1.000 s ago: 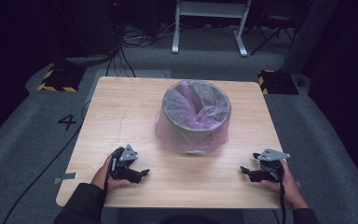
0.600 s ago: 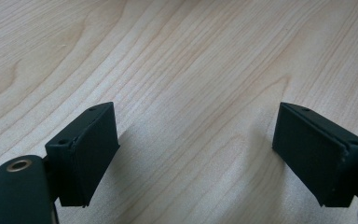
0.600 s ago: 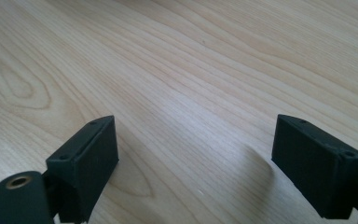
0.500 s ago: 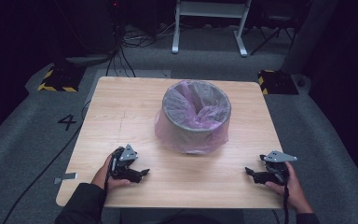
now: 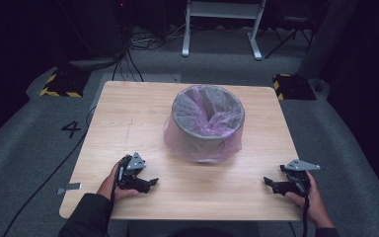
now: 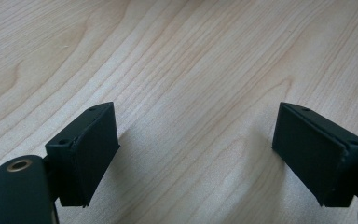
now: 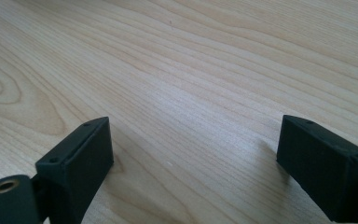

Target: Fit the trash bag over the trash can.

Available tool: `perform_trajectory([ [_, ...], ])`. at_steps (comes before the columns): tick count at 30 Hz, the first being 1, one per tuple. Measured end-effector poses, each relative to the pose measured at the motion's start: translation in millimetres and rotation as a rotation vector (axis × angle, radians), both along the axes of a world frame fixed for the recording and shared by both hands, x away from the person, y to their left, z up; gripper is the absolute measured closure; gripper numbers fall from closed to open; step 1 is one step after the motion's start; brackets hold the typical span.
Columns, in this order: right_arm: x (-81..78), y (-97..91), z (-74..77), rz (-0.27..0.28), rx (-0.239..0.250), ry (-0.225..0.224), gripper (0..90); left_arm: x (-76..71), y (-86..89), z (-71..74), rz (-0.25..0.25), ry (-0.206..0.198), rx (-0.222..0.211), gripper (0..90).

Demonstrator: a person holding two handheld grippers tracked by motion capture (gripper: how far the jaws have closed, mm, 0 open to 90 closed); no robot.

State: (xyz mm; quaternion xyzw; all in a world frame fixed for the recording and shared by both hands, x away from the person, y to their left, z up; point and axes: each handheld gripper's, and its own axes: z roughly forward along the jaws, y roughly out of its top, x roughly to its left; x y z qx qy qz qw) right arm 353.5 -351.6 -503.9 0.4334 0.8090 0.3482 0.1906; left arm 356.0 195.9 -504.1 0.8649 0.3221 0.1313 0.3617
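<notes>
Reading a dark number "4" (image 5: 71, 129) on the grey carpeted floor (image 5: 24, 148) at nine o'clock of the light wooden table (image 5: 128, 123); I find no other legible writing. At the table's centre stands the round grey bin lined with a translucent pink plastic bag (image 5: 206, 123). My left gripper (image 5: 150, 184) sits at seven o'clock near the front edge, jaws spread wide over bare wood. My right gripper (image 5: 269, 182) sits at five o'clock, jaws likewise parted, gripping nothing. Against a second ago, the right one has slid outward and nearer the front edge; the left hasn't budged.
</notes>
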Motion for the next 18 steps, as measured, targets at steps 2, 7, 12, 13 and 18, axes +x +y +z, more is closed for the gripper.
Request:
perform_trajectory([
  [2,0.0,0.0,0.0,-0.001,0.000,0.000,10.6,-0.1,0.0,0.0,0.000,0.000,0.000,14.1],
  [7,0.0,0.0,0.0,-0.003,0.001,0.000,10.4,-0.1,0.0,0.0,0.000,0.000,0.000,14.1],
  [12,0.2,0.0,0.0,-0.005,0.001,0.001,10.0,0.3,0.1,0.0,-0.003,0.001,0.000,14.0],
  [13,0.2,0.0,0.0,-0.005,0.001,0.001,10.0,0.4,0.1,0.1,-0.004,0.000,0.001,14.1],
  [18,0.2,0.0,0.0,-0.006,0.000,0.001,9.9,0.7,0.0,-0.1,-0.005,0.002,-0.002,14.0],
])
